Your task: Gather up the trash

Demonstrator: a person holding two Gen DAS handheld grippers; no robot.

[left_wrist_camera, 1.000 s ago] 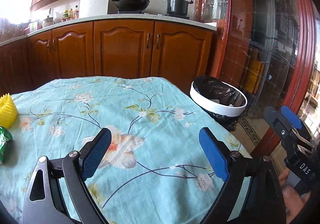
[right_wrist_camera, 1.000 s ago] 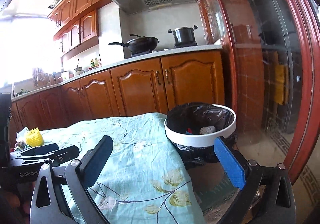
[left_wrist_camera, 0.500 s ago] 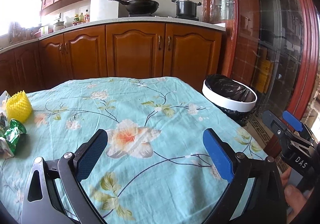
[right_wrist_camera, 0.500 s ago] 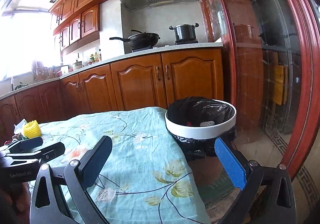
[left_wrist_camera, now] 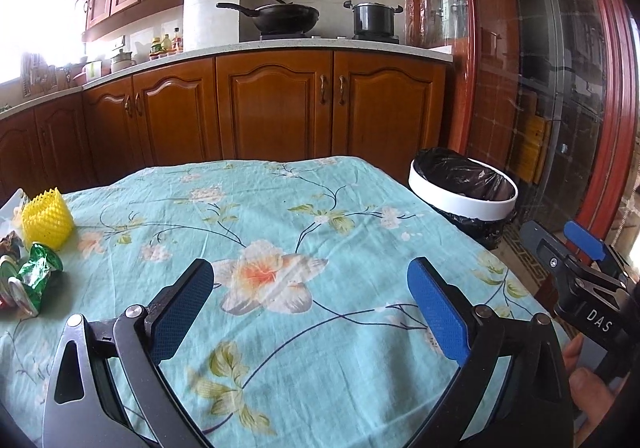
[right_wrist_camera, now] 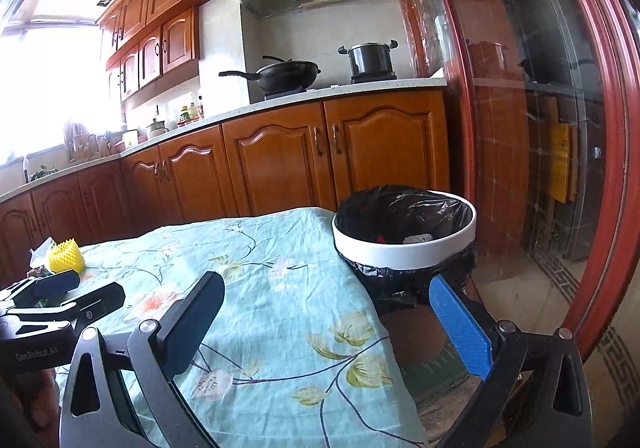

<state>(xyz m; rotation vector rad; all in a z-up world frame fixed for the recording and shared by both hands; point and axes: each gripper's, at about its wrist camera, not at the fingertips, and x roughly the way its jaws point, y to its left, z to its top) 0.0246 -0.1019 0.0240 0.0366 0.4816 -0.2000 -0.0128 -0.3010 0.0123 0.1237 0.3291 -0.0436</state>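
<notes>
Both claws, left claw (left_wrist_camera: 308,308) and right claw (right_wrist_camera: 332,322), spread wide and empty above the floral-clothed table (left_wrist_camera: 280,215); yellow foam fruit net (left_wrist_camera: 47,219), crumpled green wrapper (left_wrist_camera: 38,268) far left; black-lined white-rimmed bin (right_wrist_camera: 404,244) right.

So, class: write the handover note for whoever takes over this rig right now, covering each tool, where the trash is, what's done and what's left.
Left tool: open, empty, above the flowered tablecloth.
Right tool: open, empty, at the table's edge nearest the bin.
Trash bin: on the floor beside the table, black liner; a white scrap and something red lie inside.
Left to collect: yellow foam net, crumpled green wrapper and other litter beside them at the table's far left; some of it runs out of frame.
Neither tool holds anything.
</notes>
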